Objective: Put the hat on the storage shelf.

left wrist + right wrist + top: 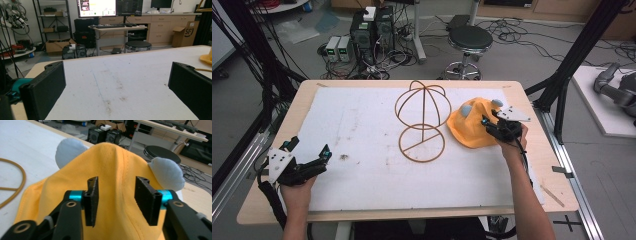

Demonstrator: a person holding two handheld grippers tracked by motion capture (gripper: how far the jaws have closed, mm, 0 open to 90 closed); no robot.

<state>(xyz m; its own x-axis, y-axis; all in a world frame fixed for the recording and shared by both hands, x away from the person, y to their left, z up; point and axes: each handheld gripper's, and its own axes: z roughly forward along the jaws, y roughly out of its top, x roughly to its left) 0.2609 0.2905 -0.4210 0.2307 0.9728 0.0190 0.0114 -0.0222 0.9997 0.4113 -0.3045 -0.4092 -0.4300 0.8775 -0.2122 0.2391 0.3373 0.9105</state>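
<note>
Jaws on your right gripper (116,201) stand apart w/ a gap between them, poised over the crown seam of the yellow hat (112,170), gripping nothing yet; whether the pads touch the cloth I can't tell. Your left gripper (304,162) sits near the front-left corner of the table (272,200), jaws spread wide, nothing between them, well apart from everything else.

Hat's soft cotton by the look: light, floppy, will sag and fold when you lift. You'd prob do best pinching a fold of cloth along that centre seam, or the rim.

Hat lies on the white mat (362,125) at the right side, just beside the wire hat stand (422,120). Its two grey ears (166,172) sit on the far side, so the seam axis runs away from you.
</note>
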